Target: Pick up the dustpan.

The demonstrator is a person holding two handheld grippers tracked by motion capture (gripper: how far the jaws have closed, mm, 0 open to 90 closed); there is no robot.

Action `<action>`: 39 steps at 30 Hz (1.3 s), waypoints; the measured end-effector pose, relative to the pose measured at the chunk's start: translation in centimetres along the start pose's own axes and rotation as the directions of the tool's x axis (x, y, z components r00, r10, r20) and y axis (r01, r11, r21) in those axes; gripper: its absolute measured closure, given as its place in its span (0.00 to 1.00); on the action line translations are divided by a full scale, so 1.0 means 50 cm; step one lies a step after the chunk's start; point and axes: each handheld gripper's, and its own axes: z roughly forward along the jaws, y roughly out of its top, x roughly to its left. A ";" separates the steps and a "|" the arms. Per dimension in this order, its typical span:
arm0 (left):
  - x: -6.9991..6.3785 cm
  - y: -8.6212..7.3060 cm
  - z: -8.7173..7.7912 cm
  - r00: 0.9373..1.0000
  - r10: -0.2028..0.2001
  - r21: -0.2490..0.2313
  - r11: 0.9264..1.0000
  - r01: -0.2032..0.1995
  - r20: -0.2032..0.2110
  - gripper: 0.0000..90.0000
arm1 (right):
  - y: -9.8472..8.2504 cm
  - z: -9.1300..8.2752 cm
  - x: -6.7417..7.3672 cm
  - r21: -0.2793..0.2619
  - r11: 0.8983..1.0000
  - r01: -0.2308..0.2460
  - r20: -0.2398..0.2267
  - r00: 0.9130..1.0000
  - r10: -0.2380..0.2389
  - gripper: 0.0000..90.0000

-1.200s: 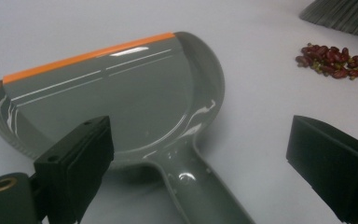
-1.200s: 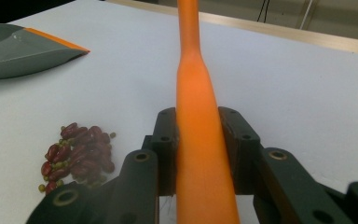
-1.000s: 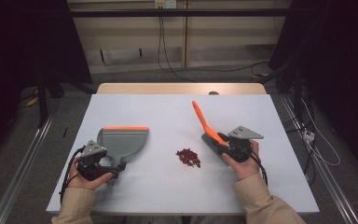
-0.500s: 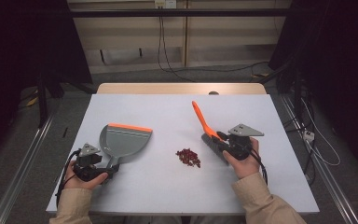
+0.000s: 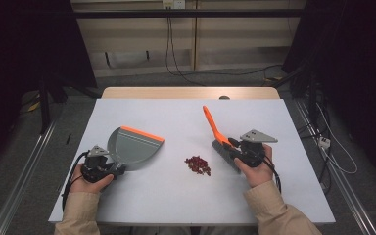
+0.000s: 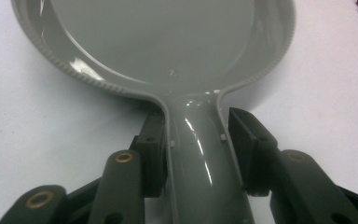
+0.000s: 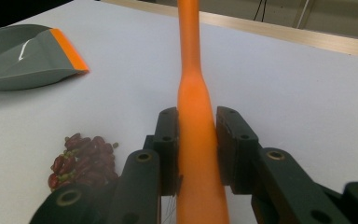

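Taking the small heap of red bits [image 5: 198, 165] on the white counter [image 5: 176, 196] as our landmark, we hold the right gripper [image 5: 238, 148] just to the right of it, its fingers [image 7: 168, 140] pressed flat against both sides of the orange handle of the brush [image 5: 211, 128]; the brush head sits on the counter just beside the heap, and the handle slants up and away from us toward the far edge. To the left of the heap, well apart from it, we hold the left gripper [image 5: 113, 164], whose fingers [image 6: 154, 149] have just been closing around the grey handle of the dustpan [image 5: 134, 149]. In the left gripper view the left finger touches the handle, while the right finger [image 6: 249, 144] stands right at its other side. The dustpan lies flat on the counter left of the heap, its orange lip [image 5: 142, 133] on the far side, turned away from us.
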 end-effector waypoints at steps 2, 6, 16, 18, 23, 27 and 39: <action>0.004 0.000 0.000 1.000 0.007 0.007 1.000 -0.007 -0.001 0.68 | 0.001 0.001 0.000 0.002 1.000 0.002 0.000 1.000 -0.002 0.79; 0.007 0.000 -0.002 1.000 0.009 0.012 1.000 -0.010 0.012 0.69 | 0.005 0.002 0.002 0.018 1.000 0.010 -0.005 1.000 -0.010 0.79; 0.005 -0.012 -0.020 0.994 0.062 0.036 0.997 -0.065 0.086 0.69 | 0.014 0.004 0.004 0.059 0.998 0.031 -0.020 0.999 -0.030 0.78; 0.003 -0.013 -0.020 0.992 0.087 0.044 0.995 -0.092 0.091 0.69 | 0.017 0.006 0.003 0.073 0.997 0.030 -0.021 0.999 -0.029 0.78; 0.001 -0.011 -0.020 0.992 0.083 0.043 0.995 -0.087 0.090 0.68 | 0.029 0.010 0.006 0.123 0.991 0.058 -0.013 0.998 -0.056 0.78; -0.011 -0.005 -0.011 0.992 0.114 0.065 0.991 -0.117 0.049 0.64 | 0.034 0.013 0.008 0.146 0.987 0.069 -0.023 0.998 -0.066 0.78; -0.027 0.015 -0.013 0.981 0.188 0.080 0.978 -0.190 0.037 0.70 | 0.047 0.021 0.008 0.203 0.975 0.094 -0.026 0.996 -0.091 0.77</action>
